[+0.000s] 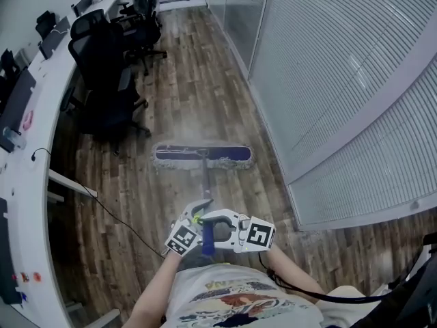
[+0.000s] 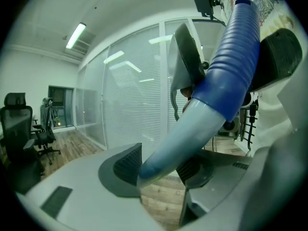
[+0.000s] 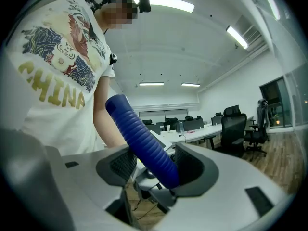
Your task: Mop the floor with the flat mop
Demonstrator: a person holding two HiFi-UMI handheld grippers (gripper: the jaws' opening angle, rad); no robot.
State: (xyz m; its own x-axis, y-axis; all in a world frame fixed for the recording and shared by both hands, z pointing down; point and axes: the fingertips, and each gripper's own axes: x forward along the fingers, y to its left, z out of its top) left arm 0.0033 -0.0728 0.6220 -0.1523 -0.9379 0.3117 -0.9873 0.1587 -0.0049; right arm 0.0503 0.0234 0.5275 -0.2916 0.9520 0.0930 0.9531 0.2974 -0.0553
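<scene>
Room: a wood-plank office floor is running between a curved white desk and a blind-covered glass wall.
Right gripper: pinching the blue ribbed grip, likely steering.
Left gripper: clamping the pale shaft just below the grip, probably for downward push.
Flat mop head: lying flat on the planks ahead.
Office chairs: standing beyond, left.

1. Floor: dark wood planks.
2. Left side: long white desk, black office chairs alongside it.
3. Right side: glass partition, white blinds closed.
4. Ceiling strip lights lit.
</scene>
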